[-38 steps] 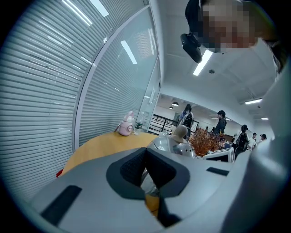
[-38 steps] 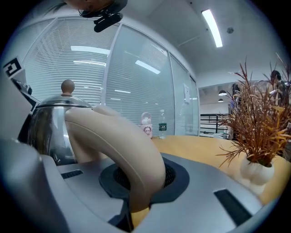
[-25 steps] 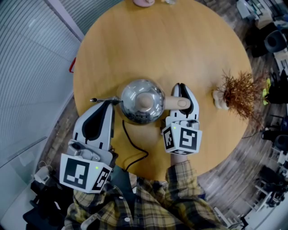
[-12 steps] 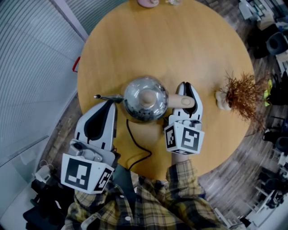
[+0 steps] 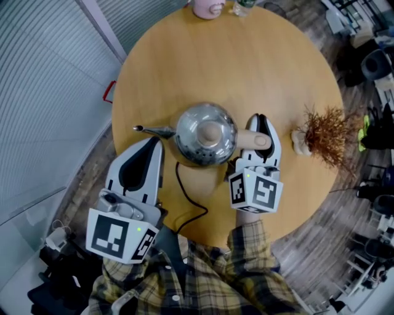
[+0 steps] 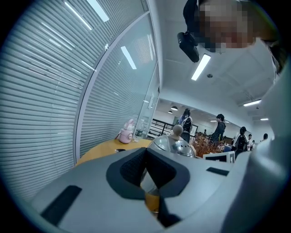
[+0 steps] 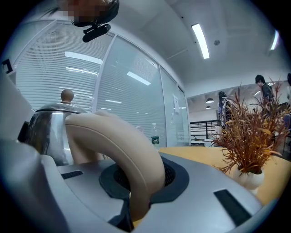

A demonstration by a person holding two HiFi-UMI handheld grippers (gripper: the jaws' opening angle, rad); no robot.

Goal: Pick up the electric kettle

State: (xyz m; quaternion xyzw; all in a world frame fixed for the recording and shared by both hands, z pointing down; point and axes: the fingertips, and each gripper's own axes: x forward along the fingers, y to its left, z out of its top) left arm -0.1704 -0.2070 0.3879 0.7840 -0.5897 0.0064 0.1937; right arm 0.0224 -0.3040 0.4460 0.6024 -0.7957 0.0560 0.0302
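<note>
A steel electric kettle with a beige knob and a thin spout pointing left sits at the middle of the round wooden table. My right gripper is shut on its beige handle; in the right gripper view the curved handle fills the jaws, and the kettle body is at the left. My left gripper is shut and holds nothing, just below the spout and left of the kettle. In the left gripper view the kettle's lid shows beyond the closed gripper.
A black power cord runs from under the kettle toward the table's near edge. A dried plant in a small white vase stands right of the handle. A pink cup and a bottle are at the far edge. A glass wall with blinds is at the left.
The kettle has come up slightly with my right gripper still closed on its handle. The left gripper has stayed in place.
</note>
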